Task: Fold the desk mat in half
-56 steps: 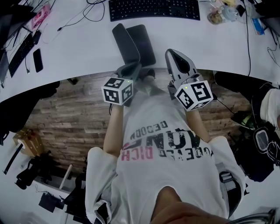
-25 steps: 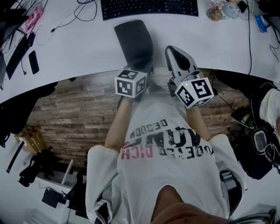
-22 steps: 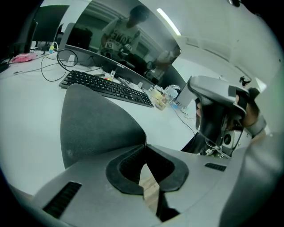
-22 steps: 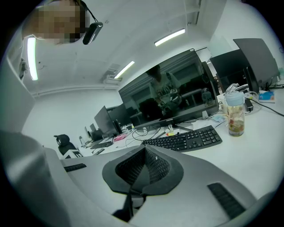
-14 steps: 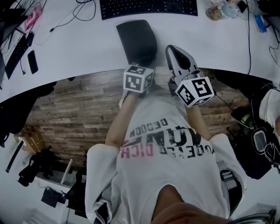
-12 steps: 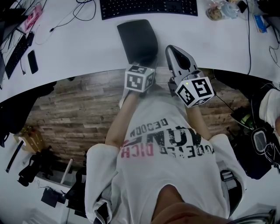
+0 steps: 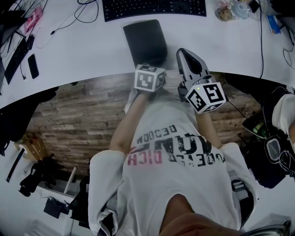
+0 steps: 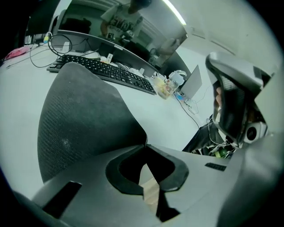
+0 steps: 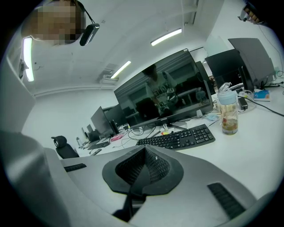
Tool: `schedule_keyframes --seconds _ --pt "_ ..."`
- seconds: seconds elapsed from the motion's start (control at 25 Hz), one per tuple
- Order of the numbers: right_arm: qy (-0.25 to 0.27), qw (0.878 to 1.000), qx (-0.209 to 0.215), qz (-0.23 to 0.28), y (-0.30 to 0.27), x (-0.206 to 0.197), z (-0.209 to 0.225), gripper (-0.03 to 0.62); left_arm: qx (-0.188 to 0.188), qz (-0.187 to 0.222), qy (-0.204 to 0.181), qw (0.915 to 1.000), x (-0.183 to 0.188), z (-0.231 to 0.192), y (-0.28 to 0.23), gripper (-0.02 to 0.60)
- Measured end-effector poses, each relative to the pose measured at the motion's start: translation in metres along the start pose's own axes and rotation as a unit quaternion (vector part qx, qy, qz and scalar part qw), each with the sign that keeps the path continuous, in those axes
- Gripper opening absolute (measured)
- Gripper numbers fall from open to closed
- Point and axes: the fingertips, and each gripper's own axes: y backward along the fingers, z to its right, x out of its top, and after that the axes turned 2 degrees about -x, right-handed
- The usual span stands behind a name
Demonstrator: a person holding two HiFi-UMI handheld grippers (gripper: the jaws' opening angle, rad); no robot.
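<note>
The dark desk mat [image 7: 144,40] lies on the white desk [image 7: 83,50], just in front of the keyboard. My left gripper [image 8: 145,145] is shut on the mat's near edge. The mat [image 8: 84,119] curves up to the left of its jaws, textured side showing. In the head view the left marker cube [image 7: 150,77] hides those jaws. My right gripper [image 7: 183,51] hovers over the desk edge just right of the mat. Its jaws [image 9: 144,149] are shut with nothing between them.
A black keyboard [image 7: 154,6] lies beyond the mat, and a monitor [image 9: 164,95] stands behind it. A bottle [image 9: 228,113] stands at the right, a phone [image 7: 33,67] and cables at the left. The desk's curved front edge [image 7: 92,80] runs under both grippers.
My left gripper has moved right and toward the desk with the mat's edge. The flap that stood raised now lies over the mat as one dark rectangle. The right gripper has barely moved.
</note>
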Motion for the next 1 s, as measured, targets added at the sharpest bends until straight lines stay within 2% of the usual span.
schedule_keyframes --seconds 0.28,0.72,0.92,1.0 --pt "-0.006 1.000 -0.004 0.003 0.000 0.000 0.004 -0.003 -0.006 -0.014 -0.003 0.9999 -0.002 0.008 -0.009 0.014" --pt "-0.005 1.000 -0.003 -0.003 -0.003 -0.001 0.005 -0.003 -0.024 -0.009 0.009 0.9996 0.001 0.009 -0.010 0.014" --pt "-0.012 1.000 0.000 0.003 -0.005 0.001 0.000 -0.003 -0.018 0.002 -0.003 0.9998 -0.001 0.010 -0.010 0.016" --pt "-0.012 1.000 0.000 0.003 -0.005 0.001 0.000 -0.003 -0.035 0.001 0.003 0.9994 0.000 0.017 -0.009 0.061"
